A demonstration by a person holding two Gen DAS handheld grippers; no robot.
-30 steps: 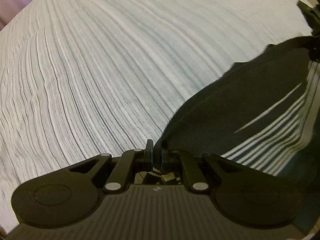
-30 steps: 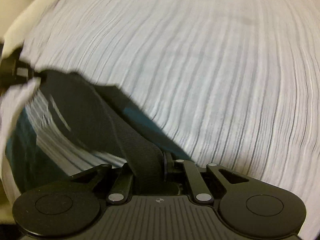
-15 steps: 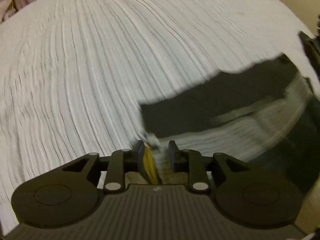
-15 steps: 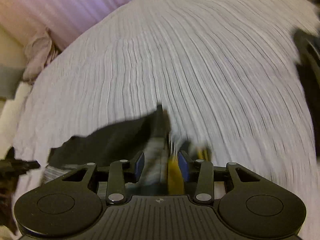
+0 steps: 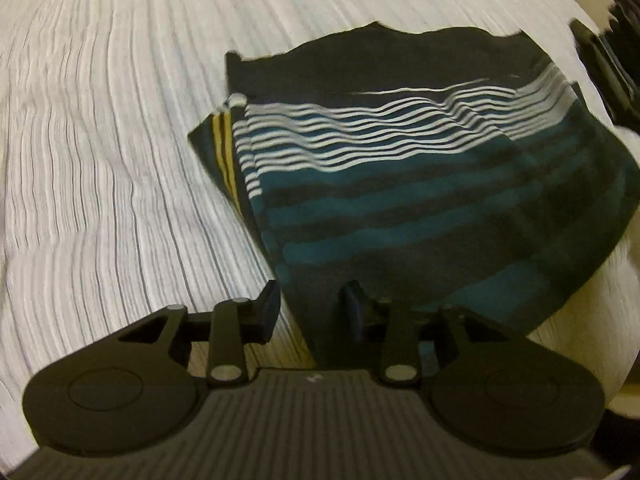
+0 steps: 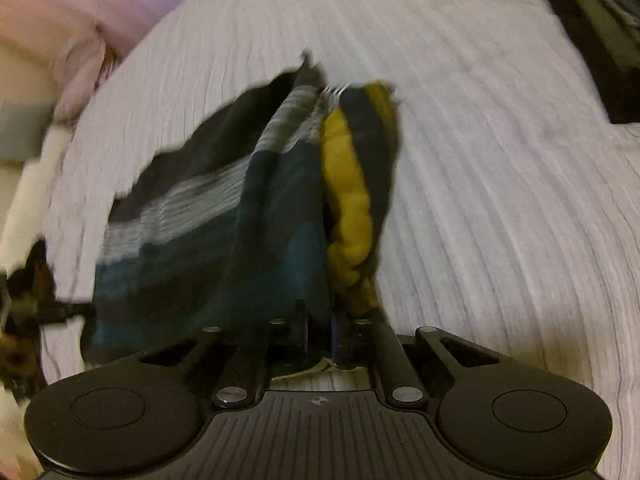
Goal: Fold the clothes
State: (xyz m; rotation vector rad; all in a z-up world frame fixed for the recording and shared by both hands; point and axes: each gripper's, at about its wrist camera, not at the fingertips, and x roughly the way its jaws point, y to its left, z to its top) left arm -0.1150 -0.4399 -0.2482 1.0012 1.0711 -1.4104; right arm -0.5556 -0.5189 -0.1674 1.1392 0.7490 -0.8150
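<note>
A folded garment [image 5: 420,184], dark with white, teal and mustard-yellow stripes, lies on a bed covered by a white ribbed bedspread [image 5: 112,160]. In the left wrist view it rests flat and roughly rectangular: black along its far edge, a band of thin wavy white lines below that, then broad teal and black bars running toward the camera, with two narrow yellow lines along its left side.

The left hand-held gripper [image 5: 310,312] points steeply down at the near left corner of the garment. Its jaws stand apart and are opening; the dark edge of the cloth lies between the fingers [image 5: 269,307], but the pads do not press on it.

The right hand-held gripper [image 6: 319,338] is seen from the opposite end of the same garment [image 6: 224,232]. Its jaws are closing and stand almost together, with only a thin slot between the fingers; the bunched cloth, a thick mustard-yellow fold beside teal and black, runs down to the fingertips, and a sliver of fabric appears to be pinched there, though blur makes the exact contact hard to read.

At the far left of the right wrist view, a pink pillow [image 6: 92,4] sits at the top of the bed, and blurred dark shapes at the left edge cannot be made out.
</note>
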